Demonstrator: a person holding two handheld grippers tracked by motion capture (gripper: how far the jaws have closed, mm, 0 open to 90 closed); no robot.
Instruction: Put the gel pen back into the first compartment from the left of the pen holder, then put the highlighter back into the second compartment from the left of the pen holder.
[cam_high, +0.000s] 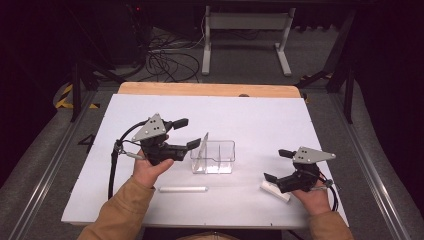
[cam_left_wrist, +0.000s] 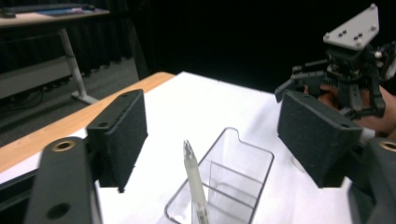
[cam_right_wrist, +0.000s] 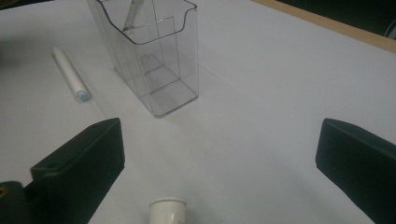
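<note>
White table (cam_high: 250, 120), with a bare wooden strip along its far edge, under a dark room.

Near the middle, a clear plastic organizer box (cam_high: 216, 156), upright, split into compartments by see-through dividers. Leaning out of its left end, a translucent white pen (cam_high: 204, 141), tip up, tilted against the box wall; in the left gripper view, the same pen (cam_left_wrist: 194, 179) rising between the two black pads, apart from both.

Left of the box, the left gripper (cam_high: 184, 134), gripped from below by a hand in a tan sleeve, grey plate on top, cable looping down toward the near edge. Jaws spread wide, holding nothing, pointed toward the box, the nearer jaw just beside the pen's end of it.

Near the right front corner, the right gripper (cam_high: 274, 165), gripped by the other hand, well apart from the box. Jaws likewise wide apart, with nothing between the pads.

Under and just ahead of the right gripper, a white tube (cam_high: 274, 191) lying flat on the table; its open round end (cam_right_wrist: 167, 208) low between the jaws in the right gripper view.

In front of the box, near the tan sleeve, a slim white marker (cam_high: 183, 189) lying flat, parallel to the near edge, untouched.
</note>
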